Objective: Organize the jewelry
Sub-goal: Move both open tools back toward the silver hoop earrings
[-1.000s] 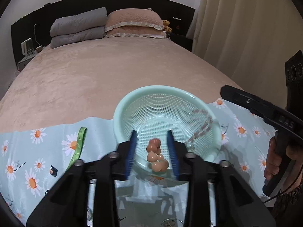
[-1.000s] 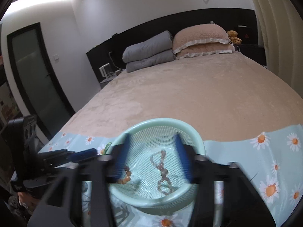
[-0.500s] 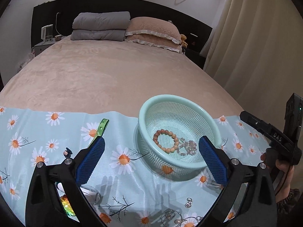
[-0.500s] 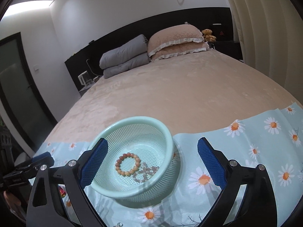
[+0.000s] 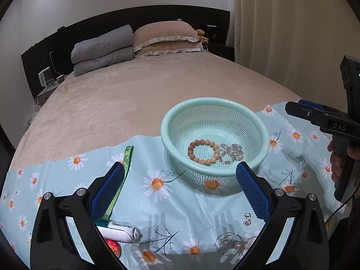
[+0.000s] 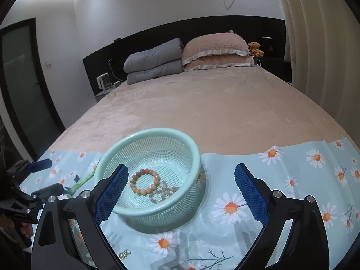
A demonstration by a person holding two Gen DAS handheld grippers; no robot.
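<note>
Blue pads are standing wide apart on my left gripper (image 5: 180, 191), its jaws having just been opening, with nothing between them; my right gripper (image 6: 181, 191) is gaping just as wide and is carrying nothing either. I am keeping both spread because, as I judge it, the next pick is among the loose pieces lying nearest me on the daisy cloth (image 5: 157, 202): the hoop earrings (image 5: 229, 243), a small charm (image 5: 247, 219), a white tube (image 5: 117, 230) and a green strap (image 5: 122, 175) running under my left pad. Just beyond them the mint basket (image 5: 258, 123) is sitting on the cloth, holding the orange bead bracelet (image 5: 203, 151) flat on its mesh floor, touching a paler bead strand (image 5: 231, 154) beside it. So two pieces are sorted, and several are waiting outside. Further off, the cloth is giving way to a beige bedspread (image 5: 146, 94), then grey and tan pillows (image 5: 135, 42) against a dark headboard (image 5: 157, 15), with cream curtains (image 5: 281, 33) hanging to the right.
</note>
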